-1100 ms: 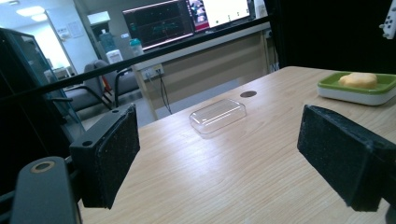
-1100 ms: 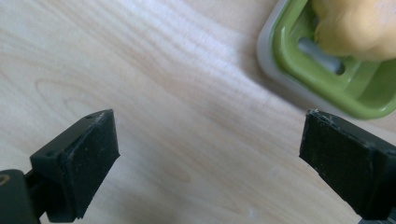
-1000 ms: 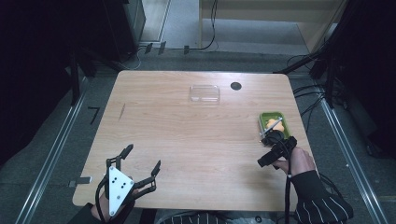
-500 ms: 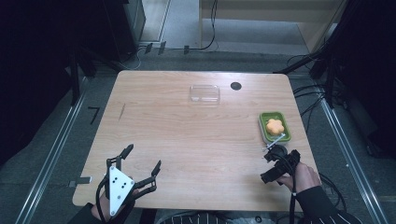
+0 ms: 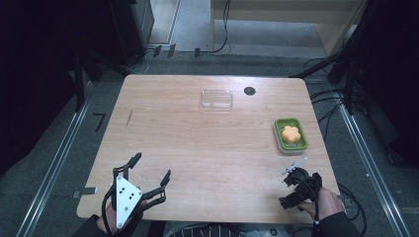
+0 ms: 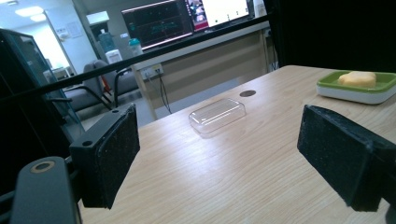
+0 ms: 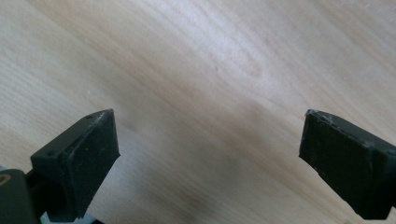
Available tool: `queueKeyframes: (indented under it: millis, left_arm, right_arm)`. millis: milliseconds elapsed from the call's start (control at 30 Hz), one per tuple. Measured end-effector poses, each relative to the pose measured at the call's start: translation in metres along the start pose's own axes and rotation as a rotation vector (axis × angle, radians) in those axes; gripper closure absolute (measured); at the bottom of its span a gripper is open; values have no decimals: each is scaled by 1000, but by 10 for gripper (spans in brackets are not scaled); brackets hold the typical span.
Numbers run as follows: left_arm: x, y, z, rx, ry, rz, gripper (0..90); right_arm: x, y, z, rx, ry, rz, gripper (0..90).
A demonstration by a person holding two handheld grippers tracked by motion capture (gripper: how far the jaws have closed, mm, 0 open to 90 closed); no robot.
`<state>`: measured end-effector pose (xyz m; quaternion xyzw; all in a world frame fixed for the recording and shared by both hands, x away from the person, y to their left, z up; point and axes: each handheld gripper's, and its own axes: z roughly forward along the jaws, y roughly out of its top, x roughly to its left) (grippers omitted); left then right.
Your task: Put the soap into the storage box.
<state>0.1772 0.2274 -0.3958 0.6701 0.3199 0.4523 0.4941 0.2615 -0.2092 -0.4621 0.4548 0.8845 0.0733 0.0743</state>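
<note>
Both hand-held grippers, left (image 5: 150, 173) and right (image 5: 295, 182), rest wide and empty at the table's (image 5: 207, 148) near edge, seemingly parked clear of the green dish (image 5: 290, 134).

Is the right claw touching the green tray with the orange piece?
Apart. The high view shows bare wood between the right claw and the green tray; its own view shows open jaws over bare table.

Wide bare stretch of light wooden bench (image 5: 197, 148) between left gripper (image 5: 150, 173) at the near left edge and right gripper (image 5: 291, 185) at the near right corner, both with jaws spread. Standing in the way: clear shallow plastic tray (image 5: 216, 98) toward the far edge, small black round hole (image 5: 249, 91) just beside it, green rectangular dish (image 5: 290, 134) holding an orange flower-shaped piece (image 5: 290, 133) near the right edge, just beyond the right gripper.
</note>
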Motion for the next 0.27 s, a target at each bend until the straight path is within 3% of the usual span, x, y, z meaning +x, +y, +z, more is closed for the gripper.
queueKeyframes:
  millis: [267]
  left_arm:
    - [0,0,0,-1,0,-1,130]
  right_arm:
    - [2,-1,2,2,5,-22,58]
